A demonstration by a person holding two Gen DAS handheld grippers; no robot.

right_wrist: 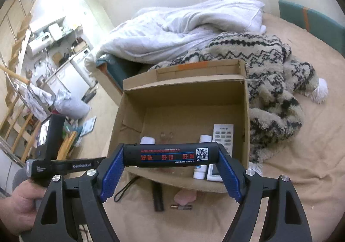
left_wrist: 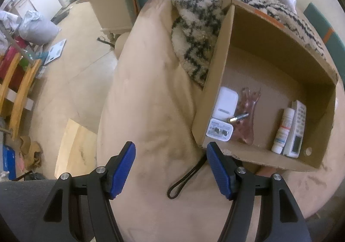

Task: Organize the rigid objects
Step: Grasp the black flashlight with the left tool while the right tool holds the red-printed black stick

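While left claw (left_wrist: pixel 171 169) gapes empty, right claw (right_wrist: pixel 170 174) grips black tube (right_wrist: pixel 170 154) endwise.

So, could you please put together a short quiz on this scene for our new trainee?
1. True or false: the right gripper holds the black tube crosswise, above the cardboard box.
2. Which gripper is open and holds nothing?
3. The remote control lies in the box right beside: A) a white bottle B) a spoon C) a cup

Key: 1 true; 2 the left gripper; 3 A.
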